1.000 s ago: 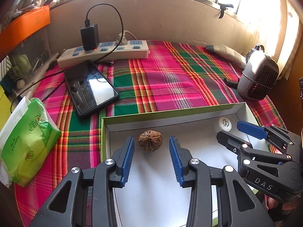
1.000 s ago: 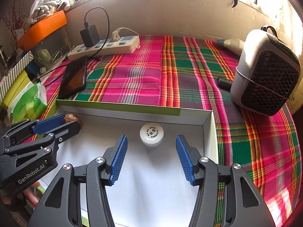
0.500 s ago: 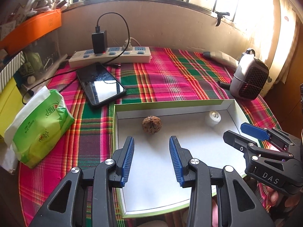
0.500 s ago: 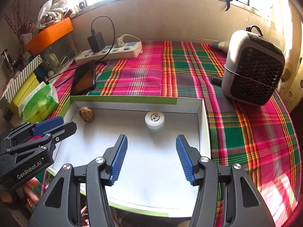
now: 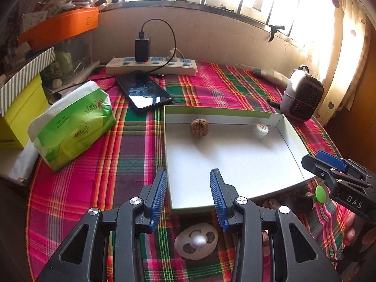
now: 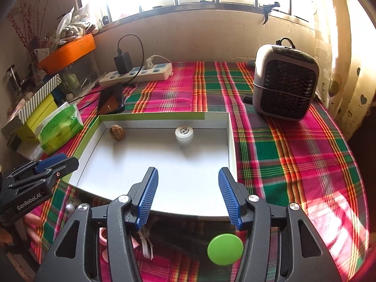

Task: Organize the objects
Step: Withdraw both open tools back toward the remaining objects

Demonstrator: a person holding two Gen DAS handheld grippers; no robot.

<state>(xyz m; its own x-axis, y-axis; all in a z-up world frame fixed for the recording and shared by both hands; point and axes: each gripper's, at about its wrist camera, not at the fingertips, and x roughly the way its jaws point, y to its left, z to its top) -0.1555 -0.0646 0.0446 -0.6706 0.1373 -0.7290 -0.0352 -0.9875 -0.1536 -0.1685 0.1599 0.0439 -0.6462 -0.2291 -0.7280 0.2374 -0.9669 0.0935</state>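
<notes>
A white tray (image 5: 225, 162) with a green rim lies on the plaid cloth. Inside it, near the far wall, rest a brown walnut (image 5: 199, 127) and a small white capped bottle (image 5: 260, 130). My left gripper (image 5: 187, 174) hangs open over the tray's near left corner, nothing between its blue pads. In the right wrist view my right gripper (image 6: 188, 171) is open above the tray's (image 6: 164, 159) near edge, well back from the bottle (image 6: 184, 134) and walnut (image 6: 117, 132). Under the grippers lie a white egg-shaped object (image 5: 196, 240) and a green disc (image 6: 225, 248).
A green tissue pack (image 5: 72, 124), yellow box (image 5: 21, 110), phone (image 5: 143, 90) and power strip (image 5: 151, 65) crowd the left and back. A small grey heater (image 6: 285, 82) stands at the right. A pink item (image 6: 103, 235) and a white cord bundle (image 6: 146, 244) lie near the front edge.
Both grippers have drawn back from the walnut and bottle toward the table's near edge, still open. The egg-shaped object and green disc have come into view beneath them.
</notes>
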